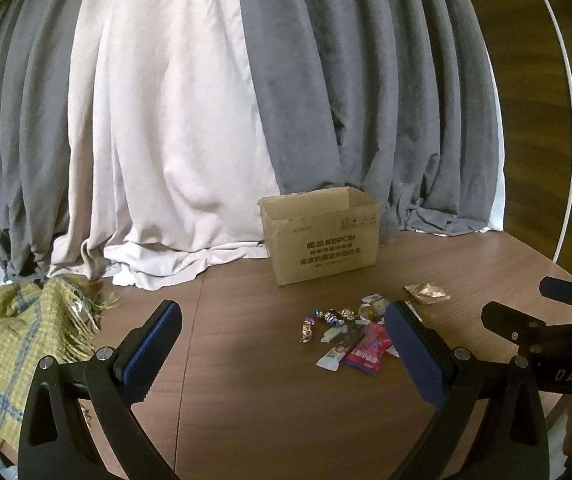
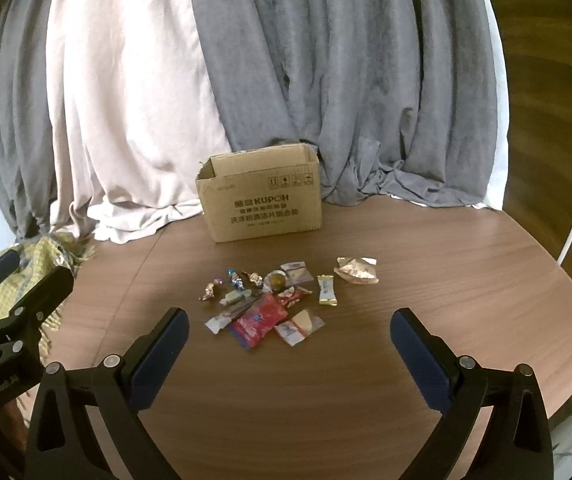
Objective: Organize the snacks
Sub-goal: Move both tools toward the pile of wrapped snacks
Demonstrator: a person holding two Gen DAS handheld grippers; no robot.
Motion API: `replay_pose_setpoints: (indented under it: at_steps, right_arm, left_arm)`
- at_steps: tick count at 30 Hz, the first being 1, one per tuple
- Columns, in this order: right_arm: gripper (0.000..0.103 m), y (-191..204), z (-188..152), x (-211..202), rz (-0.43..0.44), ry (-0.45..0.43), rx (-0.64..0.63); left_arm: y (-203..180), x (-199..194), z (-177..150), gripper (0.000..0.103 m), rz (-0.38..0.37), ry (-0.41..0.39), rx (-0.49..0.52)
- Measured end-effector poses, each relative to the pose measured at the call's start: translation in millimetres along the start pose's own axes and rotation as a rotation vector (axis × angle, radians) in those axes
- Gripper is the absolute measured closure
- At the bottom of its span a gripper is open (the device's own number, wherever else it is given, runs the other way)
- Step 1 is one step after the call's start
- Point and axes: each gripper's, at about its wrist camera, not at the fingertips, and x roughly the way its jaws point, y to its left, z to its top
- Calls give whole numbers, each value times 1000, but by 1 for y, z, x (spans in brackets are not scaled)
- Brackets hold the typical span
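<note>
An open cardboard box (image 1: 322, 236) (image 2: 262, 200) stands upright at the back of the wooden table (image 1: 246, 380) (image 2: 446, 280). In front of it lies a loose pile of wrapped snacks: a red packet (image 1: 368, 350) (image 2: 260, 320), small foil candies (image 1: 332, 316) (image 2: 238, 278), a white stick pack (image 2: 327, 290) and a crumpled beige wrapper (image 1: 426, 293) (image 2: 357, 270). My left gripper (image 1: 282, 324) is open and empty, left of and short of the pile. My right gripper (image 2: 290, 330) is open and empty, just short of the pile's near edge.
Grey and beige curtains (image 1: 206, 120) (image 2: 326, 80) hang behind the box and pool on the table. A yellow plaid fringed blanket (image 1: 14, 340) (image 2: 46, 264) lies at the left edge. The table's curved edge runs along the right.
</note>
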Motion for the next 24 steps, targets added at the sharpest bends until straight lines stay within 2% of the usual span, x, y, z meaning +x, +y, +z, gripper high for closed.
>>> replay_pose_setpoints:
  at_steps: [11, 24]
  right_arm:
    - [1, 9, -2, -8, -45, -28, 13]
    - [1, 15, 1, -10, -61, -29, 25]
  left_arm:
    - [4, 1, 4, 0, -53, -19, 15]
    - [9, 2, 2, 0, -73, -21, 22]
